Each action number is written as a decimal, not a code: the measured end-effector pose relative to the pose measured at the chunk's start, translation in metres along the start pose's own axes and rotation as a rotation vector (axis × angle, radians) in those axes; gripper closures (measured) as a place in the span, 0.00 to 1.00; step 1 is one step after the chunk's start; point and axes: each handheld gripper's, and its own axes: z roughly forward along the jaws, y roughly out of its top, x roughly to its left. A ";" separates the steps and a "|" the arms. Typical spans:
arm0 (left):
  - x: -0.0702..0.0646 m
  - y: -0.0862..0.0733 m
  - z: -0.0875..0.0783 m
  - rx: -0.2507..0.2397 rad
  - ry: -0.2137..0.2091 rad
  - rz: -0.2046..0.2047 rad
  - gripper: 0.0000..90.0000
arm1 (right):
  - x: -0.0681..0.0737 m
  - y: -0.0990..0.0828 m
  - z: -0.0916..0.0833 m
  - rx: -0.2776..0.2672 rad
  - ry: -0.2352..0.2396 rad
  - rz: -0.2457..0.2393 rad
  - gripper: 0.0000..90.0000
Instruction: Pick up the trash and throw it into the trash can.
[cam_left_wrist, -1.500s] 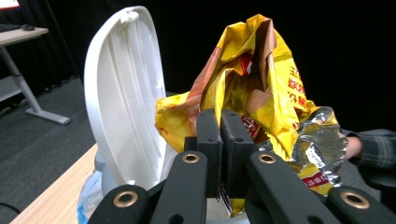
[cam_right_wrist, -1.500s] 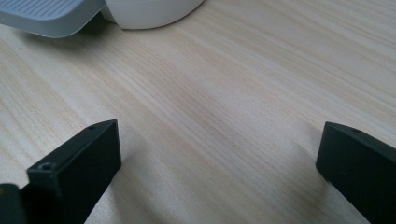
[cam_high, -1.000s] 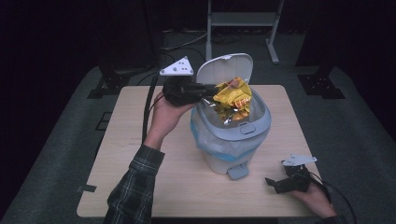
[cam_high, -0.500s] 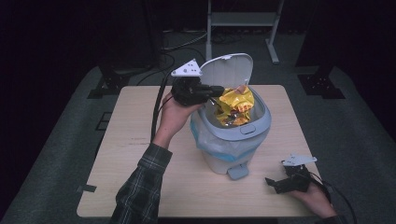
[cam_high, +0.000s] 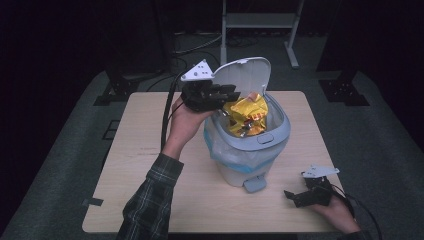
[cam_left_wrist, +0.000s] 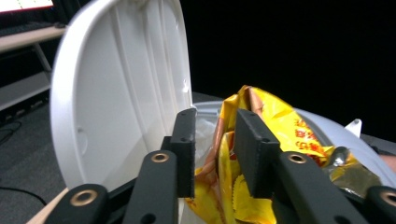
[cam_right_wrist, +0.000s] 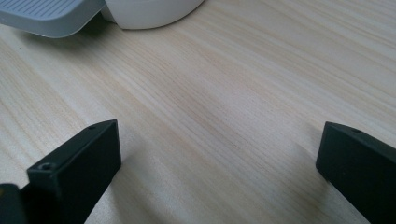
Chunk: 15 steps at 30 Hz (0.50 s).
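A white pedal bin (cam_high: 235, 167) with a grey-blue rim stands mid-table, its lid (cam_high: 242, 75) swung up. A crumpled yellow snack bag (cam_high: 246, 116) sticks out of its mouth. My left gripper (cam_high: 231, 93) hovers at the bin's back left rim, next to the lid. In the left gripper view its jaws stand a little apart, open, with the lid (cam_left_wrist: 116, 93) to their left and the yellow bag (cam_left_wrist: 275, 126) just beyond and between the fingertips (cam_left_wrist: 187, 140). My right gripper (cam_high: 294, 196) rests on the table at the front right, open wide over bare wood (cam_right_wrist: 219, 154).
The bin's grey pedal (cam_high: 254, 183) points toward the front edge and also shows in the right gripper view as a pedal (cam_right_wrist: 51, 16). A clear liner (cam_high: 220, 150) hangs over the bin's side. The wooden table (cam_high: 140, 165) is surrounded by dark floor; a metal stand (cam_high: 255, 20) is behind.
My left gripper has drawn back to the left and upward from over the bin's mouth. The yellow bag stays in the bin. The right gripper has not moved.
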 end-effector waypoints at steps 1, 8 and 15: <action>-0.001 0.001 -0.001 0.000 0.003 0.005 0.74 | 0.000 0.000 0.000 0.000 0.000 0.000 0.00; -0.013 0.014 -0.003 0.004 -0.042 0.017 0.79 | 0.000 0.000 0.000 0.000 0.000 0.000 0.00; -0.024 0.013 0.016 0.069 -0.079 0.029 0.88 | 0.000 0.000 0.000 0.000 0.000 0.000 0.00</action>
